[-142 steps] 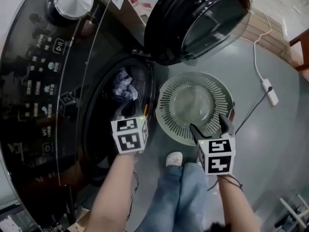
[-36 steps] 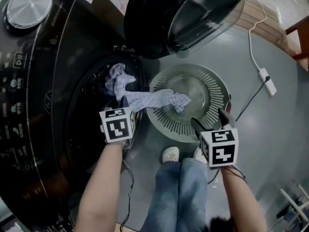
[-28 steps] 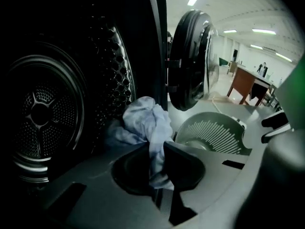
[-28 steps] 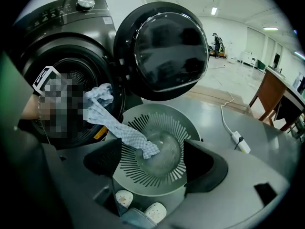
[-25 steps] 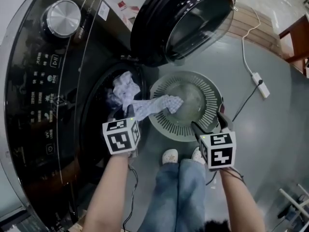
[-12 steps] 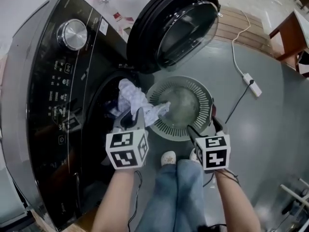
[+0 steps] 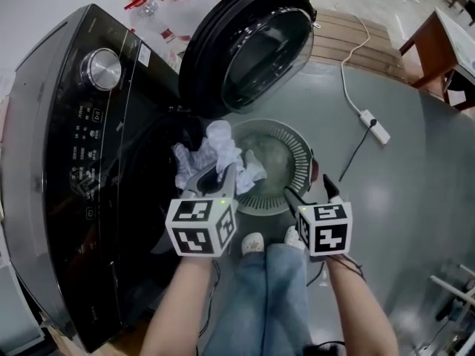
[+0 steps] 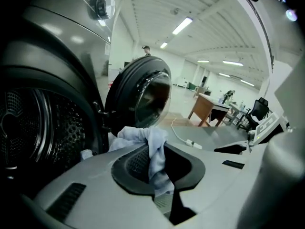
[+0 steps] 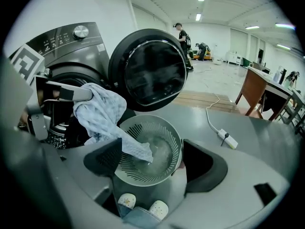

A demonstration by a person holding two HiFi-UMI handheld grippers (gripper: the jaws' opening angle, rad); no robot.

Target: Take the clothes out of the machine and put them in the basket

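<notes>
A: Left gripper [image 7: 217, 176], state?

B: Clenched. The jaws are drawn almost together, and a fold of the cloth [image 7: 223, 150] is pinched between the pads.

A: Cloth, as seen?

B: Pale blue-white, finely checked, much crumpled. The bulk is bunched just ahead of the jaws. One tail is hung down and to the right of the gripper, inside the rim of the basket [image 7: 300, 150]. Contact with the basket floor cannot be made out. A second fold is draped to the gripper's left, at the drum mouth [image 7: 148, 176].

A: Right gripper [image 7: 308, 187]?

B: Released. The jaws are held wide apart and nothing is pressed by the pads. In the right gripper view the basket's near rim and the person's shoes [image 7: 254, 242] are framed between them, lower down.

A: Hand poses?

B: Both bare forearms are stretched forward, and both grippers are tipped forward and down. The left is aimed between the drum mouth and the basket, the right over the basket's near edge.

A: Further out?

B: The washing machine [image 7: 67, 162] is noted left of the left gripper, its round door [image 7: 245, 43] swung open beyond the basket. A power strip [image 7: 373, 128] is seen on the floor, well to the right.
</notes>
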